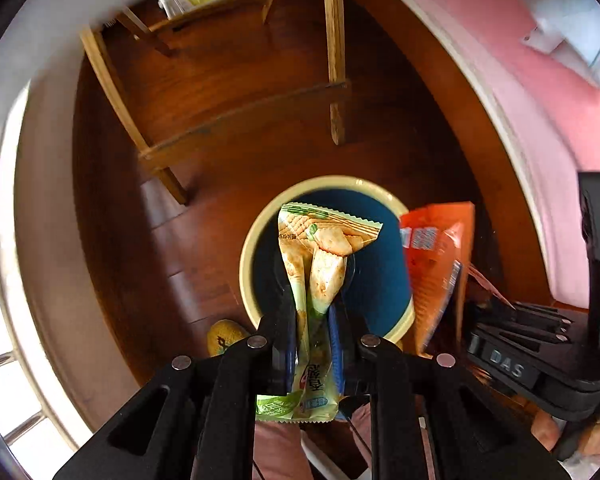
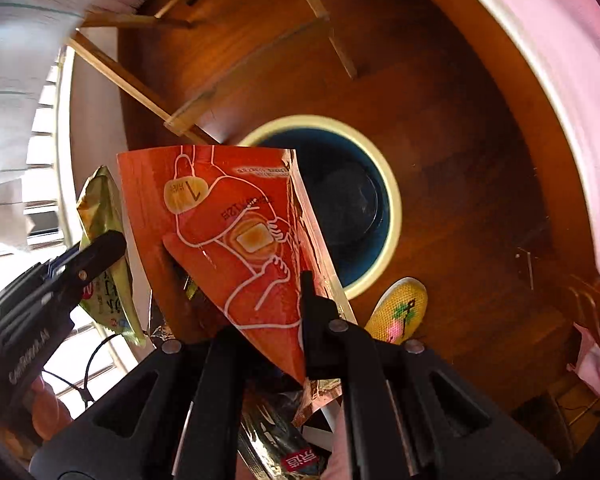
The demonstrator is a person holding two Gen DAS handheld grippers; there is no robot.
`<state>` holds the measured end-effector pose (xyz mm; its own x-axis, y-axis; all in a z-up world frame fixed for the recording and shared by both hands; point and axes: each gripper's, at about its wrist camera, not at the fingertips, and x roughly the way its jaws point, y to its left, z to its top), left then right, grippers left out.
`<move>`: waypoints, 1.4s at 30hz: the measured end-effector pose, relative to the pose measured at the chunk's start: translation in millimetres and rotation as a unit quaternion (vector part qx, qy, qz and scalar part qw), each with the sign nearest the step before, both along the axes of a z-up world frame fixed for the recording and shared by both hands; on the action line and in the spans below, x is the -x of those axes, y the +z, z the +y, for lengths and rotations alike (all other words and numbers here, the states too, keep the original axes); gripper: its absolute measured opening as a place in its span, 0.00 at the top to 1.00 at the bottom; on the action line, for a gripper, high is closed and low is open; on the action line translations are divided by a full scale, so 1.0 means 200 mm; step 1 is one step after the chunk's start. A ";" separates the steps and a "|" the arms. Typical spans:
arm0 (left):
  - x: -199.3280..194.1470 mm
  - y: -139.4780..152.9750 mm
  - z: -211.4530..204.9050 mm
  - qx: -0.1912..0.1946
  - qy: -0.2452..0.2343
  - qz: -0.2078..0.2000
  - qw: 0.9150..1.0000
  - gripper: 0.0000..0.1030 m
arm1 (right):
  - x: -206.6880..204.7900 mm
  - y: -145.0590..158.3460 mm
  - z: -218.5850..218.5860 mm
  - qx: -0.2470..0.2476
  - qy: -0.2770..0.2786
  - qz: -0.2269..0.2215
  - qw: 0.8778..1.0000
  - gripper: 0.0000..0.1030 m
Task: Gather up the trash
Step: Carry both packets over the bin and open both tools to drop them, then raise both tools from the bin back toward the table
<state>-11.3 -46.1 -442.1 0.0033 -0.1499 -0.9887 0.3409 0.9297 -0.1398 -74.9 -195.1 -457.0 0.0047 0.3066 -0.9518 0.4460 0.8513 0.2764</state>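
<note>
Green and cream, the cracker wrapper (image 1: 320,264) stands pinched in our left gripper (image 1: 313,320), whose two fingers press on its crumpled lower half. Its upper end fans out in front of the bin (image 1: 249,252), a round tub with a pale rim and a dark blue inside that sits on the wooden floor (image 1: 204,80). From the left wrist, the wrapper hangs over the bin's mouth.

Our right gripper (image 2: 256,304) is clamped on the orange bag (image 2: 236,232); one finger (image 2: 314,308) shows against its right edge, while the other is hidden behind the foil. The bag rises flat and wide, printed with a white line drawing, and covers the left part of the bin's rim as seen from the right wrist. Seen from the left wrist, the same bag sits just right of the bin, beside the wrapper but apart from it.

Both grippers hover close together above the bin. A yellow shoe (image 2: 398,308) rests on the floor just beside the bin. Wooden chair legs (image 1: 336,52) stand farther off on the floor, and a pink cloth (image 1: 540,92) fills the right side. More foil wrappers (image 2: 276,440) crowd below the right gripper.
</note>
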 end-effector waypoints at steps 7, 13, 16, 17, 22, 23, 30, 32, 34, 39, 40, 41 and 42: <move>-0.03 -0.42 -0.01 -0.006 -0.013 0.013 1.000 0.72 | -0.07 -0.55 0.04 0.001 0.008 0.029 1.000 0.95; -0.07 -0.60 -0.03 -0.015 -0.019 0.014 1.000 0.38 | -0.08 -0.79 0.01 0.024 0.012 0.049 0.998 0.66; -0.09 -0.64 -0.02 -0.016 -0.019 0.011 1.000 0.26 | -0.04 -0.81 -0.02 0.013 0.002 0.038 0.999 0.49; -0.09 -0.64 -0.02 -0.019 -0.020 0.008 1.000 0.25 | -0.03 -0.80 -0.02 0.013 0.002 0.033 0.999 0.49; -0.08 -0.53 -0.03 -0.025 -0.026 -0.009 0.999 0.23 | -0.07 -0.68 -0.06 0.027 -0.007 0.006 1.000 0.49; -0.08 -0.50 -0.02 -0.026 -0.026 -0.011 0.999 0.23 | -0.07 -0.65 -0.07 0.029 -0.010 0.000 1.000 0.49; -0.02 -0.11 -0.03 -0.032 -0.029 -0.036 0.998 0.23 | -0.03 -0.32 -0.10 0.034 -0.037 -0.035 0.998 0.49; -0.01 0.05 -0.03 -0.028 -0.026 -0.047 0.998 0.23 | -0.02 -0.18 -0.12 0.038 -0.038 -0.048 0.997 0.49; 0.00 0.22 -0.04 -0.024 -0.023 -0.059 0.998 0.23 | -0.01 -0.02 -0.12 0.038 -0.040 -0.060 0.997 0.49; 0.02 0.72 -0.06 -0.003 -0.010 -0.103 0.995 0.23 | 0.02 0.45 -0.18 0.024 -0.056 -0.094 0.994 0.49; 0.03 0.82 -0.06 0.001 -0.009 -0.112 0.994 0.23 | 0.02 0.55 -0.19 0.025 -0.057 -0.104 0.993 0.49; 0.03 0.91 -0.06 0.003 -0.009 -0.120 0.993 0.23 | 0.02 0.65 -0.20 0.026 -0.056 -0.113 0.992 0.49; 0.04 1.00 -0.07 0.007 -0.009 -0.131 0.991 0.23 | 0.02 0.74 -0.20 0.026 -0.056 -0.119 0.991 0.48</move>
<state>-18.4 -59.3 -241.7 0.2564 -0.1655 -0.9523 0.3832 0.9219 -0.0571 -79.3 -235.4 -308.4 0.2624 0.2414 -0.9343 0.4667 0.8157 0.3418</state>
